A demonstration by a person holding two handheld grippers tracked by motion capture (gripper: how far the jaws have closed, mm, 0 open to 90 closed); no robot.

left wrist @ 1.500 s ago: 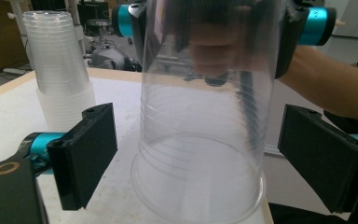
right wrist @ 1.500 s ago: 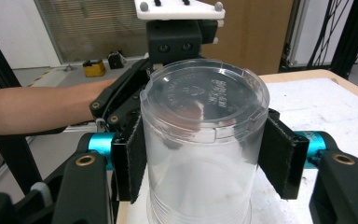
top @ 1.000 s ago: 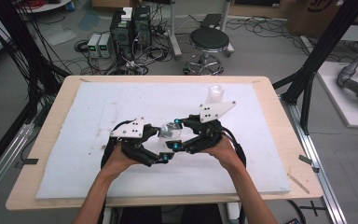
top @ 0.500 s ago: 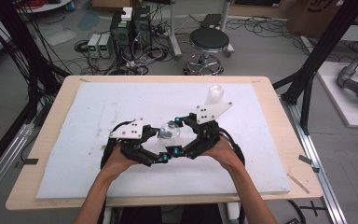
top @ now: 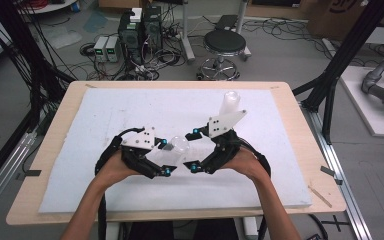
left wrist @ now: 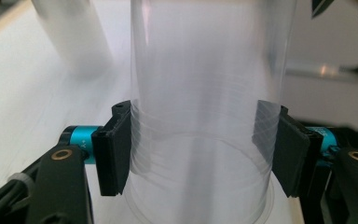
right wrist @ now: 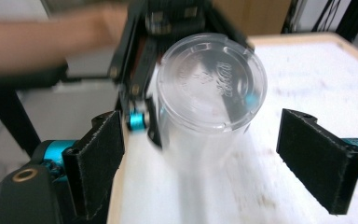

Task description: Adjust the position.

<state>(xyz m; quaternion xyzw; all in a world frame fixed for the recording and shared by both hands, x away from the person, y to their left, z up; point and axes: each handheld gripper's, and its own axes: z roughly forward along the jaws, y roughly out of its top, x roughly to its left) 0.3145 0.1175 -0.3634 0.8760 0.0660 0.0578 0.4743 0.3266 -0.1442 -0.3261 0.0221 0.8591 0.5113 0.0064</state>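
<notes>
Left gripper (top: 165, 159) clamps clear plastic cup (top: 174, 151) by its wall, both pads pressed on (cup held above white foam mat (top: 105, 107)). Right gripper (top: 194, 150) jaws have just been opening; they stand wide, pads off the cup. 1 further clear cup (top: 229, 102) stands behind.

My left gripper (top: 166, 159) jaws clamped tight; right gripper (top: 194, 150) jaws just opened wide, both hands low, facing inward.

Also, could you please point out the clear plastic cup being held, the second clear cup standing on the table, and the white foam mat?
Clear plastic cup (left wrist: 200, 116): left gripper view, its side wall.
Second clear cup (top: 229, 102): high view, its wall.
White foam mat (top: 130, 107): high view, bare surface.
</notes>
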